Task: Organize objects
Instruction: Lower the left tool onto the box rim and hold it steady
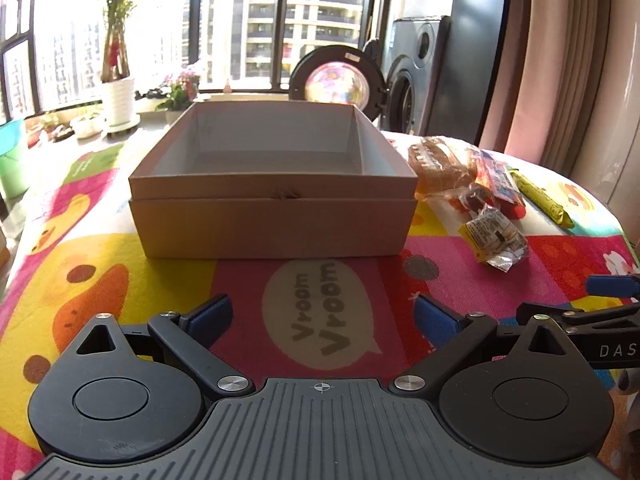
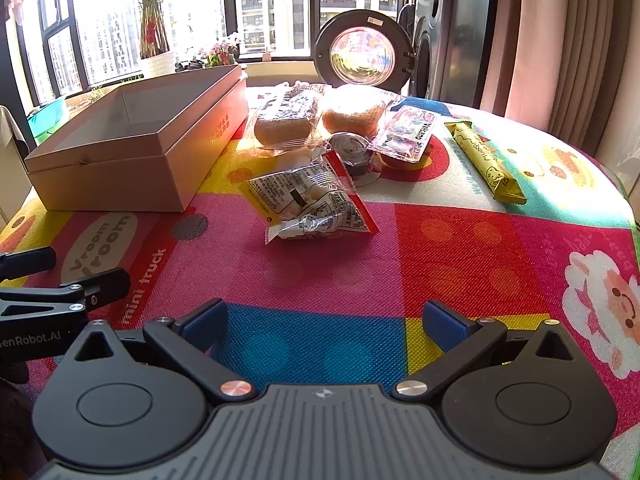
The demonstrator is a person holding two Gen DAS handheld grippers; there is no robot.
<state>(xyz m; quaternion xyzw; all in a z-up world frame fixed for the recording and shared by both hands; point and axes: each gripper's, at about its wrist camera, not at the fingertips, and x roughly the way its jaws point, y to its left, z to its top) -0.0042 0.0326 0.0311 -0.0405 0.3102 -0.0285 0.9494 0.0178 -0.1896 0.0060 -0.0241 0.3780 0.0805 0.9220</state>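
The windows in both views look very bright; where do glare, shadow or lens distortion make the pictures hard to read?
Left wrist view: the windows are blown out and the box interior lies in shade; right wrist view: strong glare on the round washer door and on the wrapped buns, washing out their print; both views: fisheye bends the curtain and table edge.
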